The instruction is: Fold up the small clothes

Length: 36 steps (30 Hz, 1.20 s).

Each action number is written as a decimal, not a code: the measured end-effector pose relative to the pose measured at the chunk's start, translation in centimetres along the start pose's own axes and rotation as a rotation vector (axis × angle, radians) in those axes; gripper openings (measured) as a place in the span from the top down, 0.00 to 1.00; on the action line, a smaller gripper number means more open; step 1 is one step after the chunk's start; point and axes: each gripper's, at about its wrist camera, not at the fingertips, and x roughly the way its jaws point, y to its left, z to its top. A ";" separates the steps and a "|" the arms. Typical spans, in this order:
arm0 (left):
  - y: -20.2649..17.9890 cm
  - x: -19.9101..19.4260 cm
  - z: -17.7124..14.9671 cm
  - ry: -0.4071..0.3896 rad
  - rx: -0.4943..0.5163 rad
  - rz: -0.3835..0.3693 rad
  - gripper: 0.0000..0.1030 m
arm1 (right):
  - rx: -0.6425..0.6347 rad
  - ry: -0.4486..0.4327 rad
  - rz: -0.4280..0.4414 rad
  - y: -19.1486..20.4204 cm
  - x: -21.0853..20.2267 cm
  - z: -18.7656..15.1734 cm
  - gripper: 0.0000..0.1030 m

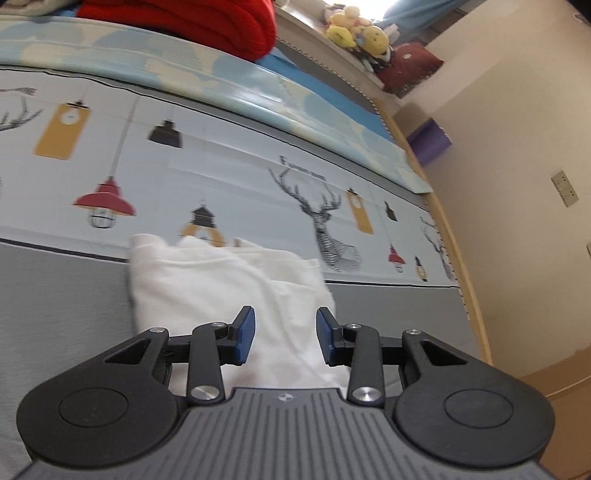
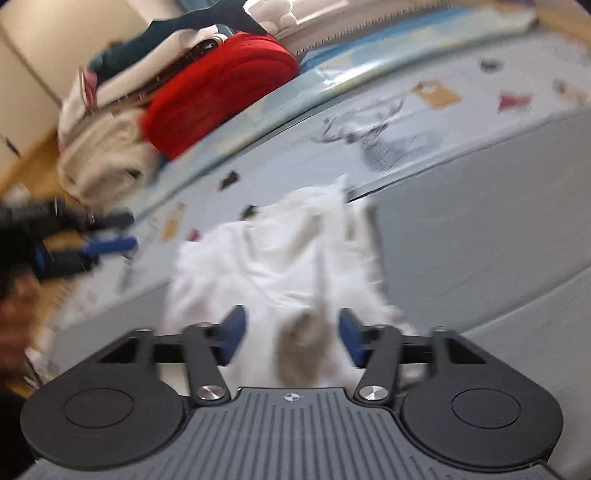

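A small white cotton garment (image 1: 236, 295) lies crumpled on the bed's grey, deer-printed sheet (image 1: 221, 177), near its front edge. Left gripper (image 1: 286, 334) and right gripper (image 2: 291, 332) hover over it, jaws open, gripping nothing.

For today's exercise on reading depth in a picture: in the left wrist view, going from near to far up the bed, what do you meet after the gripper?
Left gripper → white folded cotton garment → grey bedsheet band printed with lamps and deer → pale blue and cream patterned mat → red ribbed knit garment.
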 end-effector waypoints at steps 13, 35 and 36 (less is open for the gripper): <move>3.3 -4.1 -1.0 -0.018 0.040 0.072 0.62 | 0.145 0.129 -0.026 0.9 7.2 0.1 0.83; -1.2 1.4 -2.6 0.095 0.238 0.104 0.62 | 0.004 -0.007 -0.159 -3.1 -1.3 3.2 0.56; -1.2 1.7 -2.6 0.099 0.235 0.110 0.62 | 0.000 0.014 -0.133 -3.3 -1.1 3.1 0.54</move>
